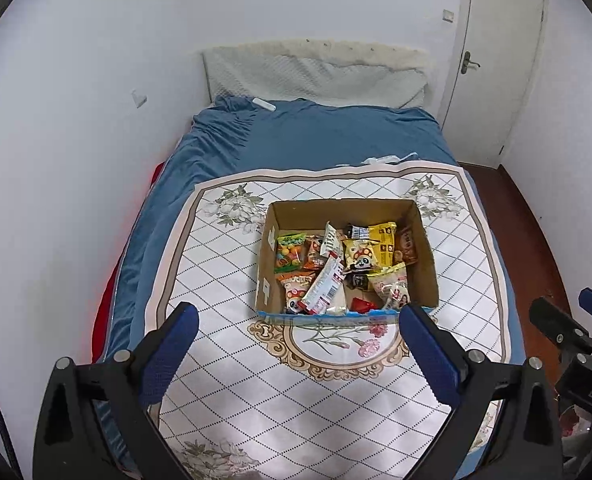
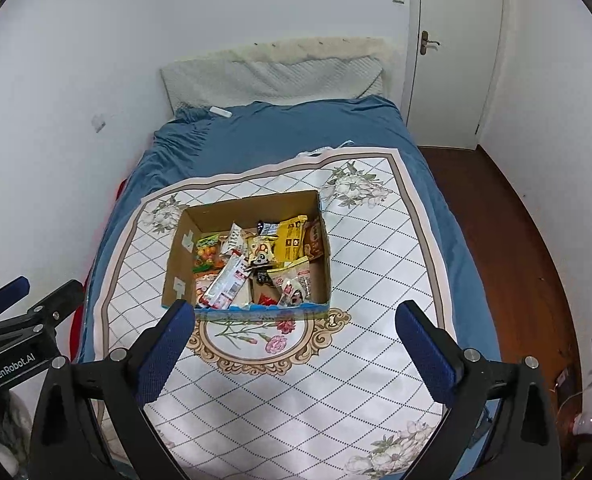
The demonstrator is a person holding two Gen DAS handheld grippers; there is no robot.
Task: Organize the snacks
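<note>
Overlapping snacks (image 1: 337, 268), box (image 1: 425, 256) floor hidden

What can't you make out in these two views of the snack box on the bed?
- Printed wording on the snack packets: too small and blurred in both wrist views.
- Lower packets inside the brown cardboard box: covered by the ones piled on top.
- Box's near outer face: foreshortened, only its blue edge strip shows.
- Clutter on the floor beside the blue-sheeted bed: cut off at the right wrist view's fisheye rim.
</note>
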